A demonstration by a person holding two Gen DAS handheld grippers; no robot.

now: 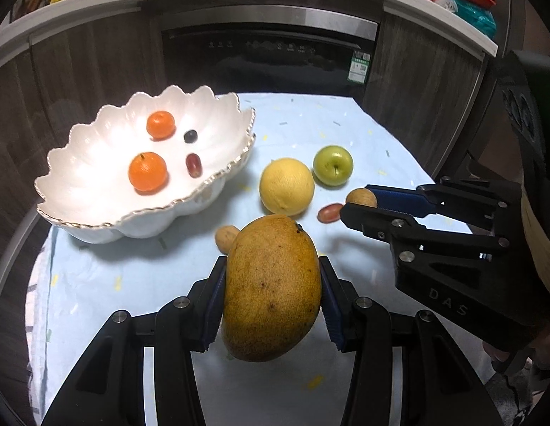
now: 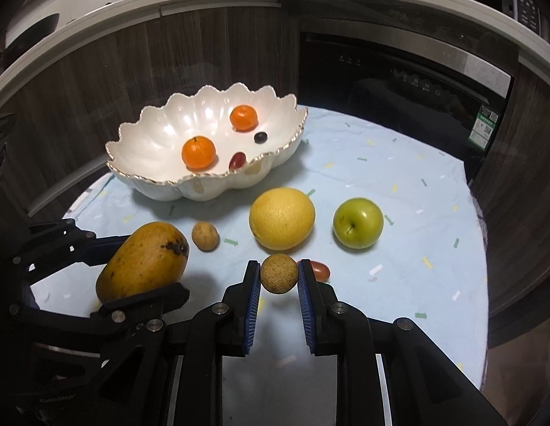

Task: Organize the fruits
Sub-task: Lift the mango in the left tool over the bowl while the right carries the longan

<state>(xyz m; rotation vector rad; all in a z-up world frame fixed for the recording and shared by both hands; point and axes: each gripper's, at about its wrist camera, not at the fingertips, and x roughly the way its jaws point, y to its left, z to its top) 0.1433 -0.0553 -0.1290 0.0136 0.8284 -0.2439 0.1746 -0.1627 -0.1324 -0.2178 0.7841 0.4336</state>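
My left gripper [image 1: 273, 266] is shut on a large yellow mango [image 1: 271, 287], held above the blue cloth; the same mango [image 2: 143, 261] shows at the left of the right wrist view. My right gripper [image 2: 278, 271] is shut on a small round brown fruit [image 2: 278, 273], also lifted off the cloth, and appears at the right of the left wrist view [image 1: 360, 202]. A white scalloped bowl [image 1: 79, 163] stands at the back left. It holds two oranges [image 1: 147, 171], a dark grape [image 1: 190, 136] and a red grape [image 1: 193, 165].
On the cloth lie a yellow citrus [image 1: 286, 185], a green apple [image 1: 333, 165], a red grape [image 1: 329, 212] and another small brown fruit [image 1: 226, 238]. The round table [image 2: 435, 277] ends near dark cabinets and an oven front [image 1: 268, 53] behind.
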